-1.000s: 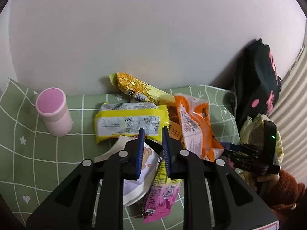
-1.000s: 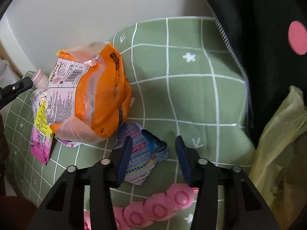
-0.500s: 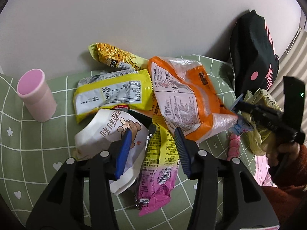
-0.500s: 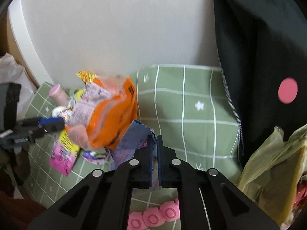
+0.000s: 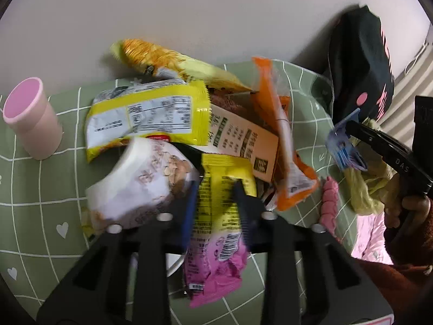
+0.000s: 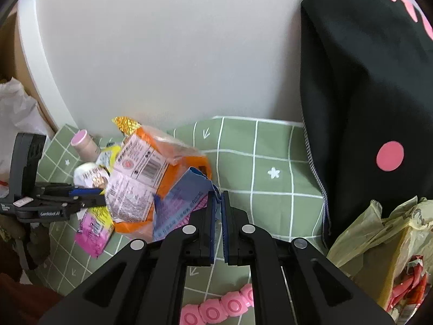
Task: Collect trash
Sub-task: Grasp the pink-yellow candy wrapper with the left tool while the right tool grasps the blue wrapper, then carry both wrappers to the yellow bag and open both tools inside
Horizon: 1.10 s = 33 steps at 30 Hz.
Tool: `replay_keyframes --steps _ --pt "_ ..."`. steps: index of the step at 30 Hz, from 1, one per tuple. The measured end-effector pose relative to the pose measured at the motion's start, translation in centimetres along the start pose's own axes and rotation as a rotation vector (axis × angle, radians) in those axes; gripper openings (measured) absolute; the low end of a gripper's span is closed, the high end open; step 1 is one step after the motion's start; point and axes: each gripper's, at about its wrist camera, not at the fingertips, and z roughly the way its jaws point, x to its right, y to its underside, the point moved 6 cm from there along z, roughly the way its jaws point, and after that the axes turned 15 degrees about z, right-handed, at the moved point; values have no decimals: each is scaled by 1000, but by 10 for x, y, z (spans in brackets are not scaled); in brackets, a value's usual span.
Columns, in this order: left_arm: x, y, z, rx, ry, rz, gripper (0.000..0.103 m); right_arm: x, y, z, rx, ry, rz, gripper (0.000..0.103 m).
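The blue wrapper (image 6: 178,203) is pinched at its upper right corner by the right tool (image 6: 218,203), whose jaws are pressed together on it; the sheet hangs clear of the green checked tabletop (image 6: 270,189), its long axis slanting from the jaws down to the left. In the left wrist view the same wrapper (image 5: 342,146) juts from that tool's tip.

The left tool (image 5: 215,205) has its jaws closing around the yellow-and-pink packet (image 5: 219,216), which runs between them with its long axis along the fingers, the pink end nearest the camera. The picture is blurred there, so I cannot tell whether the pads press it yet.

Around it lies one pile of trash: one white crumpled bag (image 5: 140,184) just left of the packet, one yellow packet (image 5: 151,119) lying crosswise behind, one golden-yellow packet (image 5: 162,59) against the wall, one beige carton (image 5: 243,140) flat beneath, and one orange bag (image 5: 281,140) tilted on edge at the right.

One pink cup (image 5: 32,119) stands upright, well apart at the left. One pink beaded strip (image 5: 328,205) lies by the orange bag. At the right sit one black bag (image 6: 365,94) and one yellowish plastic bag (image 6: 379,238).
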Motion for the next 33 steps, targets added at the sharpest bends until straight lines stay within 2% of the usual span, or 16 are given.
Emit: replay_keyframes --steps 5,11,16,18,26,31,33 --pt "1 -11 -23 54 -47 18 8 -1 3 -8 23 -9 2 6" --pt "2 -39 -75 218 -68 -6 6 -4 -5 -34 104 -41 14 6" --pt "27 -60 -117 356 -99 65 6 0 -6 -58 167 -56 39 6" --pt "36 -67 -125 385 -98 89 6 3 -5 -66 184 -49 46 6" --pt "82 -99 -125 417 -19 174 6 37 -6 -109 264 4 91 6" --pt "127 -138 -114 457 91 207 6 76 -12 -156 353 86 140 6" --pt "161 -157 -104 491 145 263 6 98 -12 -176 387 139 163 6"
